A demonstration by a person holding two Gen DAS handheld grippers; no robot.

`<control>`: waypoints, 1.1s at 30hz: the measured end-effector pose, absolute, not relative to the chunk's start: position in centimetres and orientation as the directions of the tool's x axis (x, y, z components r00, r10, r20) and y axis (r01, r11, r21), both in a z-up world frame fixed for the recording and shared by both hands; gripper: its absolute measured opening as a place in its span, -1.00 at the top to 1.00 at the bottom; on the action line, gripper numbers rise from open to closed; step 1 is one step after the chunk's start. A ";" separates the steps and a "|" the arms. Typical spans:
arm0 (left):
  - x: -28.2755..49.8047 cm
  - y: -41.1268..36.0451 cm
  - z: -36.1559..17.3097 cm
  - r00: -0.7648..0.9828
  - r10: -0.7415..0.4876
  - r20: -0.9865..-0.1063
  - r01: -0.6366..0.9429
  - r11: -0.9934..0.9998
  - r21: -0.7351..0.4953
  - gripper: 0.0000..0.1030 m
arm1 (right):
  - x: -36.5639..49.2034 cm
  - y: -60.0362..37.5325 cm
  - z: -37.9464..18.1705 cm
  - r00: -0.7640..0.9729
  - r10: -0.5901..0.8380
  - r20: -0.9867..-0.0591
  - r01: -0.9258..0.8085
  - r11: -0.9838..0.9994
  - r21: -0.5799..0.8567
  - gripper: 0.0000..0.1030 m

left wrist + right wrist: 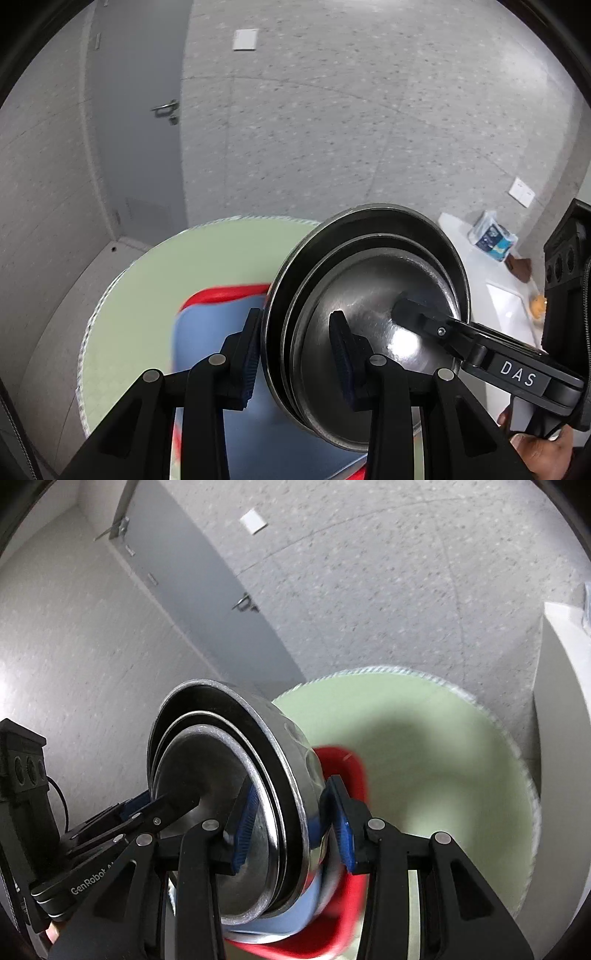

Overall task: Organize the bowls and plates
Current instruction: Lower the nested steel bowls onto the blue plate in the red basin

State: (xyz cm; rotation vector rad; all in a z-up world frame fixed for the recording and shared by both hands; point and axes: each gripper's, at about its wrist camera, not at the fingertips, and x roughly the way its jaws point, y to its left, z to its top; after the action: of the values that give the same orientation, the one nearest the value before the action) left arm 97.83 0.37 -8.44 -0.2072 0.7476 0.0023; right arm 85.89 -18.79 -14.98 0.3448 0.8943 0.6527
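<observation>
Steel bowl stack (369, 295) tilted, rim pinched between both grippers' closed fingers (251, 354).

three nested steel bowls (369, 295), one blue plate (207, 332), one red plate (343, 768), one green table (207, 251).

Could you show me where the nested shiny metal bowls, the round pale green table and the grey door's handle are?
Nested shiny metal bowls (373, 295), left wrist view, innermost bowl's inside.
Round pale green table (424, 746), right wrist view, bare top.
Grey door's handle (166, 108), left wrist view, lever.
</observation>
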 end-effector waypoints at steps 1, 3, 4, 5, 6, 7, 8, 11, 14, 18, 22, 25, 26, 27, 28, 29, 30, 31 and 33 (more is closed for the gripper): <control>97.5 0.5 -8.4 0.731 -0.068 -0.679 -0.082 0.979 -0.186 0.38 | 85.6 -18.3 -15.2 0.443 0.657 -0.610 -0.380 0.754 0.536 0.25; 95.9 1.3 -8.9 0.718 -0.060 -0.694 -0.098 0.978 -0.186 0.38 | 85.2 -17.2 -15.9 0.422 0.658 -0.623 -0.382 0.753 0.536 0.25; 95.9 1.2 -8.8 0.714 -0.058 -0.698 -0.101 0.977 -0.185 0.38 | 84.9 -16.6 -16.3 0.411 0.657 -0.632 -0.383 0.754 0.534 0.25; 95.0 1.6 -9.1 0.707 -0.054 -0.705 -0.108 0.977 -0.183 0.38 | 84.8 -16.2 -16.6 0.404 0.654 -0.639 -0.383 0.756 0.531 0.25; 95.2 1.6 -9.0 0.703 -0.054 -0.710 -0.110 0.977 -0.183 0.38 | 84.6 -15.9 -16.9 0.394 0.652 -0.648 -0.384 0.757 0.529 0.25; 94.8 1.8 -9.1 0.697 -0.053 -0.715 -0.115 0.976 -0.184 0.38 | 84.3 -15.8 -17.3 0.386 0.652 -0.653 -0.383 0.757 0.529 0.25; 94.7 1.8 -9.2 0.693 -0.053 -0.719 -0.116 0.976 -0.184 0.38 | 84.2 -15.5 -17.6 0.378 0.650 -0.660 -0.379 0.759 0.530 0.25; 94.6 2.4 -9.6 0.676 -0.056 -0.735 -0.123 0.974 -0.188 0.38 | 84.1 -14.8 -18.3 0.362 0.639 -0.679 -0.376 0.766 0.521 0.25; 95.0 2.9 -9.7 0.663 -0.062 -0.746 -0.123 0.974 -0.190 0.38 | 84.0 -14.3 -18.6 0.352 0.628 -0.694 -0.375 0.774 0.510 0.25; 96.1 2.7 -9.7 0.651 -0.068 -0.756 -0.118 0.975 -0.189 0.38 | 83.8 -14.2 -18.8 0.344 0.616 -0.709 -0.371 0.783 0.500 0.25; 98.1 2.4 -9.9 0.641 -0.066 -0.764 -0.119 0.976 -0.184 0.38 | 83.6 -14.2 -19.2 0.335 0.601 -0.725 -0.368 0.792 0.487 0.25; 99.5 1.9 -10.4 0.624 -0.058 -0.779 -0.124 0.977 -0.171 0.38 | 83.8 -13.7 -19.4 0.331 0.580 -0.744 -0.371 0.805 0.463 0.25; 99.8 1.8 -10.6 0.618 -0.055 -0.784 -0.130 0.977 -0.171 0.38 | 83.7 -13.5 -19.4 0.332 0.575 -0.748 -0.372 0.808 0.457 0.25; 100.2 1.6 -10.8 0.614 -0.053 -0.788 -0.134 0.976 -0.170 0.38 | 83.7 -13.3 -19.5 0.332 0.567 -0.754 -0.375 0.813 0.446 0.25; 100.6 1.5 -11.0 0.606 -0.046 -0.794 -0.141 0.976 -0.164 0.38 | 83.7 -13.2 -19.6 0.334 0.557 -0.760 -0.376 0.818 0.435 0.25; 100.7 1.5 -11.1 0.603 -0.042 -0.797 -0.144 0.976 -0.160 0.38 | 83.6 -13.0 -19.7 0.337 0.549 -0.765 -0.377 0.823 0.425 0.25; 100.8 1.1 -11.3 0.601 -0.038 -0.799 -0.148 0.976 -0.158 0.38 | 83.6 -13.0 -19.7 0.341 0.542 -0.768 -0.375 0.828 0.418 0.25; 100.9 1.1 -11.4 0.603 -0.045 -0.796 -0.145 0.976 -0.165 0.35 | 83.5 -13.0 -19.8 0.343 0.540 -0.769 -0.373 0.829 0.416 0.25; 101.0 1.1 -11.3 0.610 -0.050 -0.791 -0.140 0.976 -0.170 0.33 | 83.4 -13.0 -19.9 0.352 0.524 -0.776 -0.369 0.839 0.399 0.21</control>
State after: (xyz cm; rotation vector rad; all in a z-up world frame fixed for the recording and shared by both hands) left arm 101.04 1.05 -11.26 -0.2236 0.9152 0.0522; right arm 83.41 -13.01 -19.85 0.1652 1.0645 0.5806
